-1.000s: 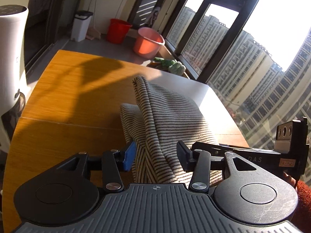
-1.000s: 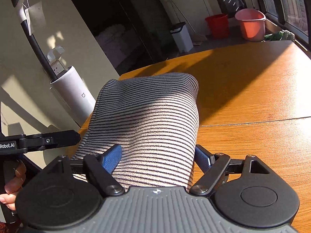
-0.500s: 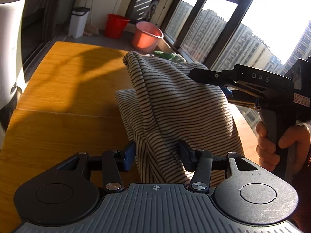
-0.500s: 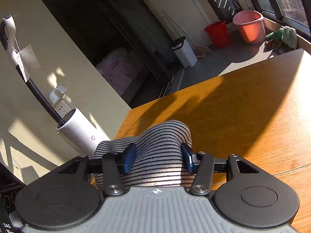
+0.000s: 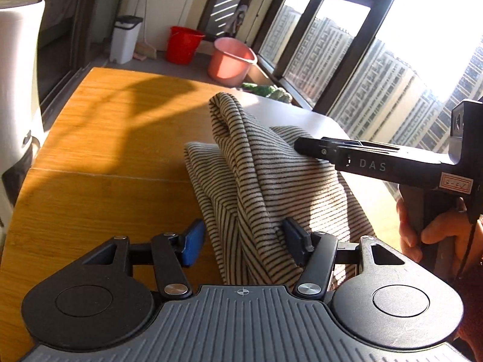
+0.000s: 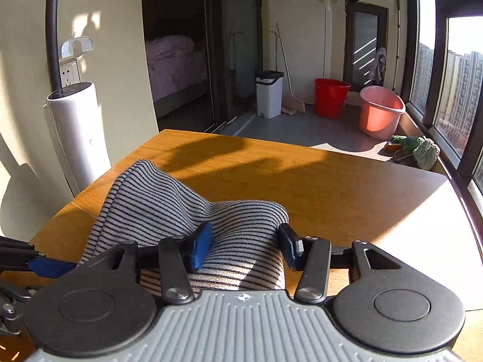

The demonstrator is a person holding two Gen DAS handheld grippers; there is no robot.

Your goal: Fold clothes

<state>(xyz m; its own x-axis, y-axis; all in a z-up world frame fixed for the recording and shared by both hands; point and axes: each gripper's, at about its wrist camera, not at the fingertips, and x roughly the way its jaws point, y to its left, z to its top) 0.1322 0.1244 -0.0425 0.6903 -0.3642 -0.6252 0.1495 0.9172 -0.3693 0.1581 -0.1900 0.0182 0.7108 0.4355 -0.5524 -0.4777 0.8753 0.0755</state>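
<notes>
Both my claws are sitting wide open around the striped shirt [image 5: 271, 181]: left claw [image 5: 244, 241] and right claw [image 6: 244, 247] gripping nothing, cloth bunching on the table [image 5: 105, 138].

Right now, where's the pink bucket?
On the floor past the table's far edge: pink bucket right of the red bucket, under the window.

**Striped garment bunched on the table**

The striped garment [image 5: 259, 181], cream with thin dark lines, lies folded over itself in a rumpled heap. One fold peaks upward at its far end; lower layers rest flat on wood.
</notes>
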